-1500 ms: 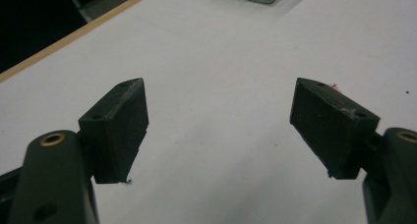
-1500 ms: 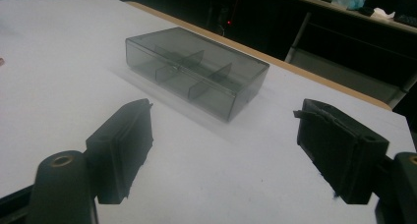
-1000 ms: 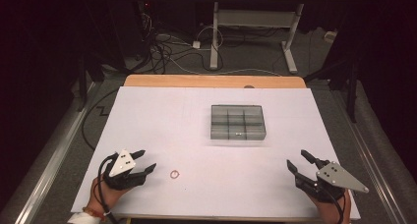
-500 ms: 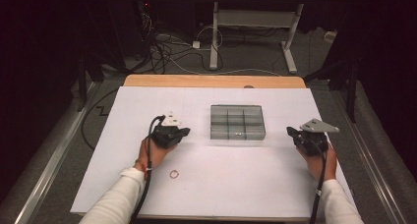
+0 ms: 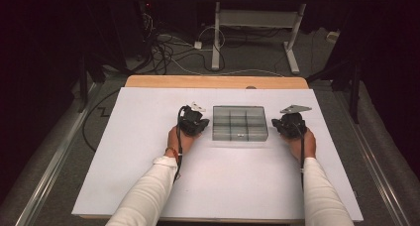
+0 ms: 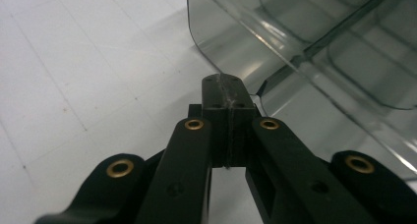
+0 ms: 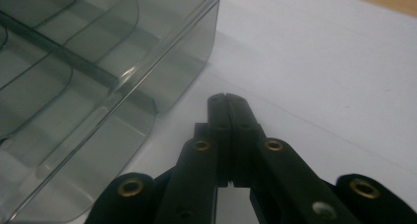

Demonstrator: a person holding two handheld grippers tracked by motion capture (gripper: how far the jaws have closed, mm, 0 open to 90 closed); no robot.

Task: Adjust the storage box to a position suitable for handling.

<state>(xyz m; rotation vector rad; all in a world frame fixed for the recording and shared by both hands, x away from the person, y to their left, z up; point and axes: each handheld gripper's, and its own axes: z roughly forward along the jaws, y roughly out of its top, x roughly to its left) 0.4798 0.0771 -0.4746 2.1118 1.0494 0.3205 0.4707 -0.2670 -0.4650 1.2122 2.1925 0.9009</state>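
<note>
High view showed I flanked the compartment box (image 5: 240,123) with left gripper (image 5: 194,123) and right gripper (image 5: 287,124), both jaws pressed together empty, seemingly to brace or slide it.

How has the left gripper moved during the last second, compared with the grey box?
Yes. The left gripper has gone forward and rightward from the table's near left edge; now it sits shut beside the compartment box's left wall.

Open white table (image 5: 148,151) left, right and near side of the compartment box (image 5: 240,123), flanked closely by both grippers.

Compartment box (image 5: 240,123) mid-table (image 5: 124,151), apparently between left tongs (image 5: 200,123) and right tongs (image 5: 278,125).
</note>
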